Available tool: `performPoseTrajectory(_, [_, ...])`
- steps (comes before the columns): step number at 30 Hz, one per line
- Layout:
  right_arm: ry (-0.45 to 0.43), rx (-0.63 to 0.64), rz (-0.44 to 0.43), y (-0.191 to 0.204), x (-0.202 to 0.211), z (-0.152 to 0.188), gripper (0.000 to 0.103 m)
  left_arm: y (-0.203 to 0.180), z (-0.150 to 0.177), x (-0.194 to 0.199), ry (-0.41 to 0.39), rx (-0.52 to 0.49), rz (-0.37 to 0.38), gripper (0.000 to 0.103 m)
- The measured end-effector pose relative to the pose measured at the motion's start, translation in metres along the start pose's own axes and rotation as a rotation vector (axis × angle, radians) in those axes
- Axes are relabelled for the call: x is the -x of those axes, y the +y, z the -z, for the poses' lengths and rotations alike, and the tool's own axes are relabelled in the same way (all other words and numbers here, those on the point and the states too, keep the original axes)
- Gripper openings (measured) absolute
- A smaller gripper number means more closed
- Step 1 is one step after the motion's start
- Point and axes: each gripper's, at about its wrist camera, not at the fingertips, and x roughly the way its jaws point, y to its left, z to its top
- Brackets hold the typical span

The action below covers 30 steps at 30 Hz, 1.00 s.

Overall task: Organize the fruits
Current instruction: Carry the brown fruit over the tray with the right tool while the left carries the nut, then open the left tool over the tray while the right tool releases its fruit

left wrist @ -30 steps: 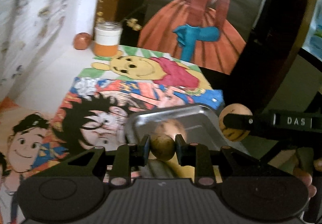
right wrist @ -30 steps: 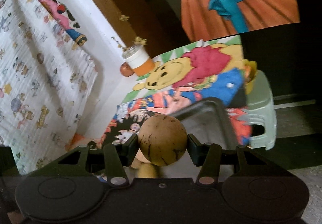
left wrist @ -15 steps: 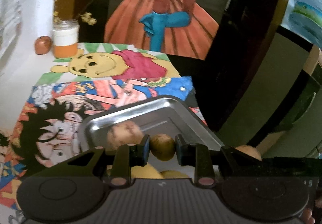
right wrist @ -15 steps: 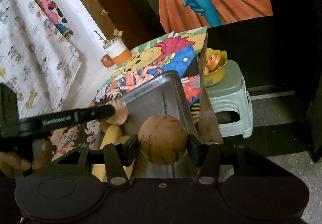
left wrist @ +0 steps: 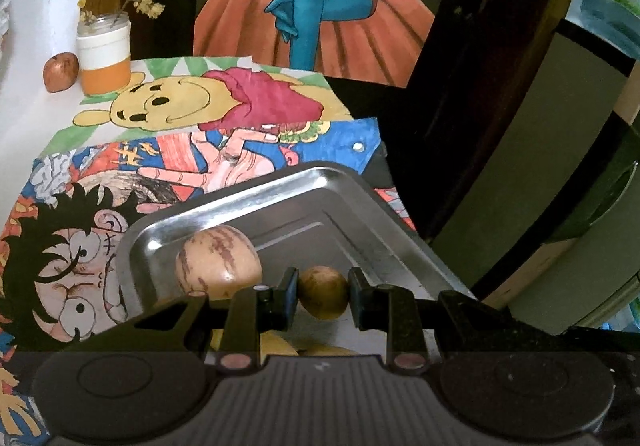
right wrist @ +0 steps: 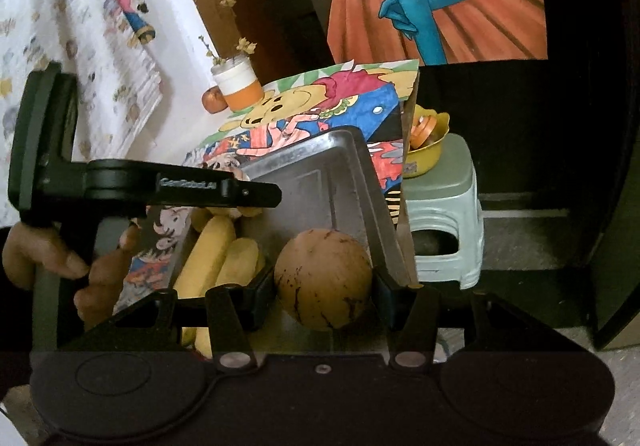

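Item: small round fruit [left wrist: 323, 293], olive-brown, smooth, dull-skinned; pinched between the fingers of the left gripper [left wrist: 323, 296] and held above the metal tray [left wrist: 352, 201].

Item: large round fruit [right wrist: 323, 278], tan with dark brown flecks and scratches; clamped in the right gripper [right wrist: 324, 288] over the tray's near right edge.

Item: pale striped fruit [left wrist: 218, 262], cream with reddish-brown streaks; lodged in the tray's far left corner.

Item: bananas [right wrist: 214, 254], yellow, laid lengthwise along the tray's left side.

Item: reddish-brown fruit [left wrist: 61, 71], set beside the white-and-orange jar [left wrist: 104, 53] on the cartoon-covered table [left wrist: 168, 149].
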Motion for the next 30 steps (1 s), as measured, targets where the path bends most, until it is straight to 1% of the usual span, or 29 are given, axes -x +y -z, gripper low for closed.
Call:
performPoseTrajectory(3, [-0.001, -0.005, 0.004, 0.002, -0.003, 0.002, 0.054, -0.001, 0.002, -0.006, 0.009, -0.004, 0.0, 0.029])
performPoseTrajectory(7, [-0.001, 0.033, 0.031, 0.006, -0.006, 0.005, 0.054, -0.003, 0.004, -0.012, 0.022, -0.013, -0.009, 0.029])
performPoseTrajectory(30, [-0.006, 0.009, 0.01, 0.002, -0.007, 0.007, 0.054, 0.0, 0.004, -0.017, 0.03, -0.003, -0.011, 0.03])
